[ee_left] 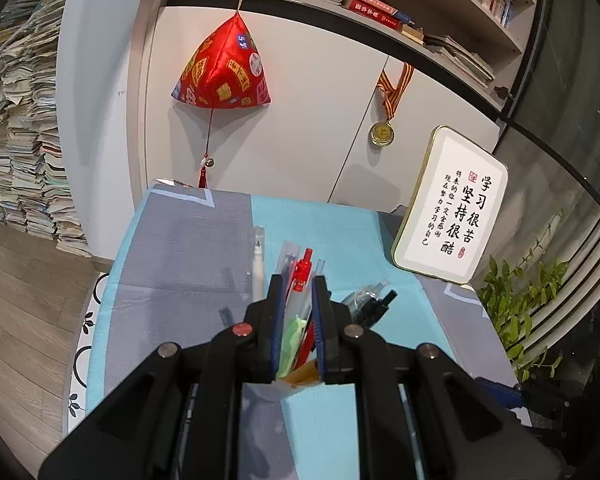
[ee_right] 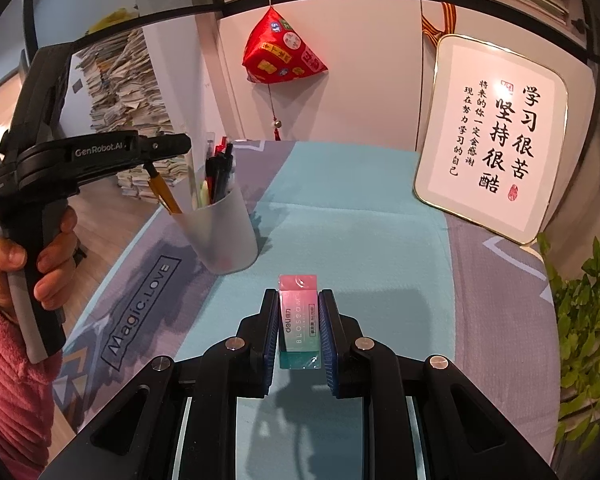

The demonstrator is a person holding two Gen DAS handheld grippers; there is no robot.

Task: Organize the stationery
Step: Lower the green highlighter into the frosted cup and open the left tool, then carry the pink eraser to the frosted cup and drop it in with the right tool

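A frosted cup (ee_right: 216, 232) on the bench (ee_right: 360, 208) holds pens. The left hand-held gripper (ee_left: 296, 284) clamps a yellow pencil (ee_right: 164, 194) inside it; the right hand-held gripper (ee_right: 299, 300) grips an eraser (ee_right: 299, 320).

The left wrist camera sits right behind the left gripper (ee_left: 297, 284), looking forward and down from directly above the pen cup (ee_left: 296, 378), across the table (ee_left: 188, 272) to the white cabinet (ee_left: 300, 100). The right wrist camera rides low behind the right gripper (ee_right: 299, 300), close to the tabletop, facing the same cabinet. Both views share the red hanging ornament (ee_left: 222, 68), the framed calligraphy plaque (ee_left: 452, 208) and the paper stacks (ee_left: 24, 120); the right view also catches the left gripper from the side.
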